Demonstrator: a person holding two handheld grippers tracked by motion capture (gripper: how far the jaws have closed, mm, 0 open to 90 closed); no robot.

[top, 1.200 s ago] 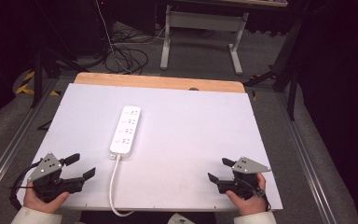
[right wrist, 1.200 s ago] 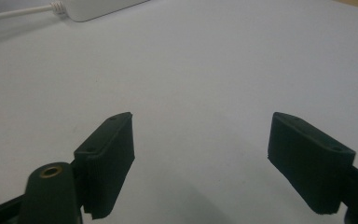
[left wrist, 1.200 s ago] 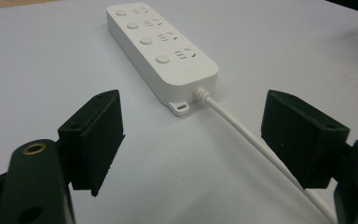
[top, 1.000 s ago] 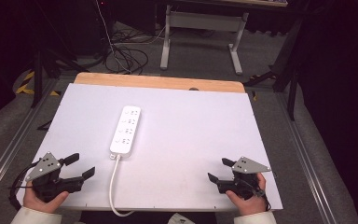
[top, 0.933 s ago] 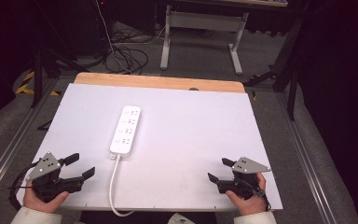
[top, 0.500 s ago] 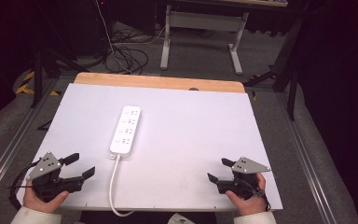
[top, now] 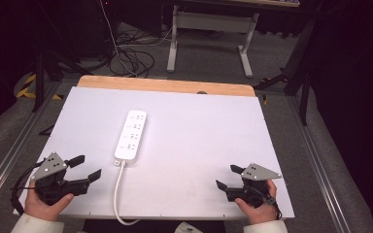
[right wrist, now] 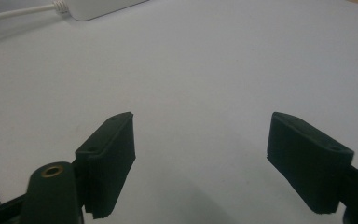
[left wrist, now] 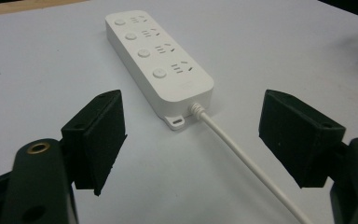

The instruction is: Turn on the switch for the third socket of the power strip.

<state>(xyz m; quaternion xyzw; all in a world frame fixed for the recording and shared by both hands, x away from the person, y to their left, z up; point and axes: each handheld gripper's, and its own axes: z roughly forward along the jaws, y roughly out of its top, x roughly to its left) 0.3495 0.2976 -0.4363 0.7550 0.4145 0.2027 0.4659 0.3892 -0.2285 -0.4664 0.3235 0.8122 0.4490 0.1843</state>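
A white power strip (top: 130, 134) with several sockets and round buttons lies left of the middle of the white table (top: 199, 136). Its white cord (top: 116, 194) runs toward the front edge and drops off it. In the left gripper view the power strip (left wrist: 156, 60) lies a short way ahead of the jaws, its cord (left wrist: 242, 158) passing between them. My left gripper (top: 86, 168) rests open near the front left corner, empty. My right gripper (top: 229, 176) rests open near the front right corner, pointing left over bare table; the right gripper (right wrist: 200, 158) holds nothing.
A wooden strip (top: 165, 85) edges the far side of the table. Beyond it stand a desk frame (top: 209, 29) and loose cables (top: 131, 58) on the grey floor. Metal rails (top: 9, 155) run along both sides of the table.
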